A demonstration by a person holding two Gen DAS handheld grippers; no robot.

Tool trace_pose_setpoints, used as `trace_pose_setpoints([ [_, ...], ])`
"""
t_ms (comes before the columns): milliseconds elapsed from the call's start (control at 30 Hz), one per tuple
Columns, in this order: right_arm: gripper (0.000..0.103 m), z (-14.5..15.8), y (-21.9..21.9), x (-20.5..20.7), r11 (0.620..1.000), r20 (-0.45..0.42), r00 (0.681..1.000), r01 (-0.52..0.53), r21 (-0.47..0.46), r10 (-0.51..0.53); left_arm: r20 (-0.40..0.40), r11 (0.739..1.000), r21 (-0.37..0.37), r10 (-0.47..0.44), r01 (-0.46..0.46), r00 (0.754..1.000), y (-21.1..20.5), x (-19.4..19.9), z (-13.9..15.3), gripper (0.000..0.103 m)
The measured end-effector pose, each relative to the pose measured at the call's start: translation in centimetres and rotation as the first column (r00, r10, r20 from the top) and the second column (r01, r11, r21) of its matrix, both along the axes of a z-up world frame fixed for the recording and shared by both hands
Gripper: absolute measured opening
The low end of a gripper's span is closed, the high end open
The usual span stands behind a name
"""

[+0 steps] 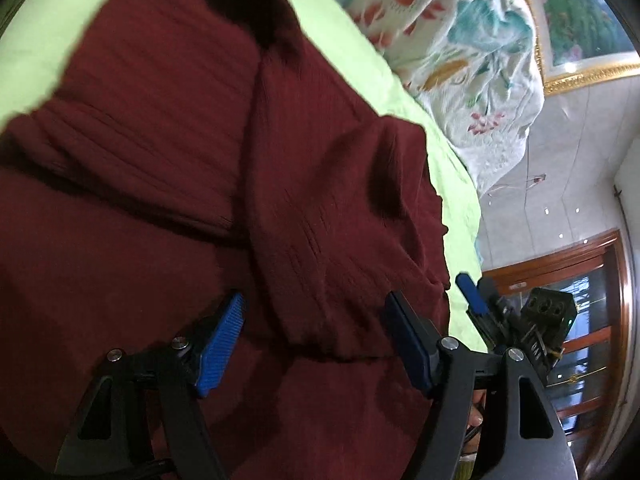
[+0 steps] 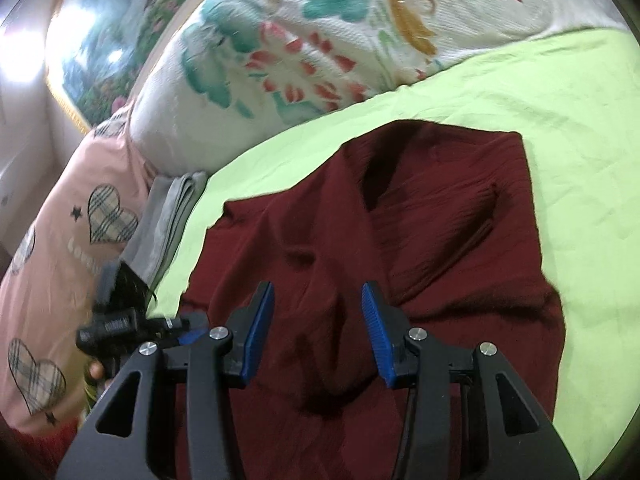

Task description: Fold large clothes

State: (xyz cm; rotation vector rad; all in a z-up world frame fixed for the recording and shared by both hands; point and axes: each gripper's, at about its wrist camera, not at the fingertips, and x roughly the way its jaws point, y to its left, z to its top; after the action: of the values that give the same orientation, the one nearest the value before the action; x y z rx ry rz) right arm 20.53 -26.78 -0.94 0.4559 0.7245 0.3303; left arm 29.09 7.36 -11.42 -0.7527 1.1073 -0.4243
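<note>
A dark red ribbed garment (image 1: pixel 168 152) lies partly folded on the light green bed sheet (image 1: pixel 352 52). It also shows in the right wrist view (image 2: pixel 440 220), with a sleeve laid across its body. My left gripper (image 1: pixel 316 316) is open just above the garment, a raised fold between its blue pads, not gripped. My right gripper (image 2: pixel 318 308) is open above the garment's near part and holds nothing. The right gripper also appears at the garment's right edge in the left wrist view (image 1: pixel 476 296). The left gripper appears at the left in the right wrist view (image 2: pixel 120 320).
A floral quilt (image 2: pixel 320 32) is heaped at the far side of the bed. A pink pillow with plaid hearts (image 2: pixel 60 248) and a folded grey cloth (image 2: pixel 168 216) lie at the left. A framed picture (image 1: pixel 580 20) hangs on the wall; a wooden door (image 1: pixel 592 320) stands beyond.
</note>
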Motion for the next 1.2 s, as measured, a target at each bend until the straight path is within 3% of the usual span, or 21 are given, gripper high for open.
trace_pose_setpoints([
  [67,0.047,0.0,-0.5,1.3,1.0,-0.016,1.0,0.02,0.025,-0.019,0.031,1.0,0.008,-0.009,0.009,0.999,-0.8,0.5,-0.1,0.04],
  [100,0.047,0.0,-0.7,1.6,0.999,-0.022,0.999,0.024,0.031,-0.024,0.043,0.999,0.022,-0.045,0.044,0.998,-1.4,1.0,0.0,0.0],
  [167,0.047,0.2,-0.8,2.4,0.999,-0.026,0.999,0.026,0.042,-0.025,0.081,0.998,0.056,-0.043,0.038,0.996,-1.2,1.2,0.8,0.004],
  [267,0.047,0.4,-1.1,2.9,0.998,-0.023,0.999,0.027,0.062,-0.025,0.173,0.993,0.087,0.064,-0.08,0.983,2.5,0.8,2.9,0.004],
  [400,0.047,-0.6,-1.0,3.5,0.996,-0.048,0.999,0.026,0.083,-0.022,0.169,0.979,0.084,0.168,-0.184,0.971,7.1,0.7,2.7,0.003],
  [833,0.046,-5.0,2.5,6.0,0.99,-0.177,0.983,-0.032,0.136,0.056,0.127,0.983,0.065,0.16,-0.17,0.979,6.9,0.5,0.5,0.004],
  [933,0.004,-5.4,3.1,6.6,0.994,-0.204,0.977,-0.04,0.104,0.061,0.14,0.988,0.052,0.136,-0.144,0.981,6.4,0.8,1.2,0.004],
  [1000,0.004,-3.8,2.6,6.6,0.992,-0.142,0.989,-0.03,0.126,0.048,0.162,0.992,0.03,0.115,-0.121,0.98,5.8,1.2,2.2,0.004],
  [1067,0.004,-1.0,1.4,6.2,0.986,-0.026,0.999,-0.02,0.168,0.025,0.215,0.996,0.004,0.083,-0.086,0.973,4.8,1.7,3.8,0.004],
  [1200,0.004,3.9,-1.3,4.8,0.969,0.172,0.985,-0.013,0.246,-0.031,0.323,0.999,-0.037,0.044,-0.034,0.945,3.5,2.6,6.7,0.004],
])
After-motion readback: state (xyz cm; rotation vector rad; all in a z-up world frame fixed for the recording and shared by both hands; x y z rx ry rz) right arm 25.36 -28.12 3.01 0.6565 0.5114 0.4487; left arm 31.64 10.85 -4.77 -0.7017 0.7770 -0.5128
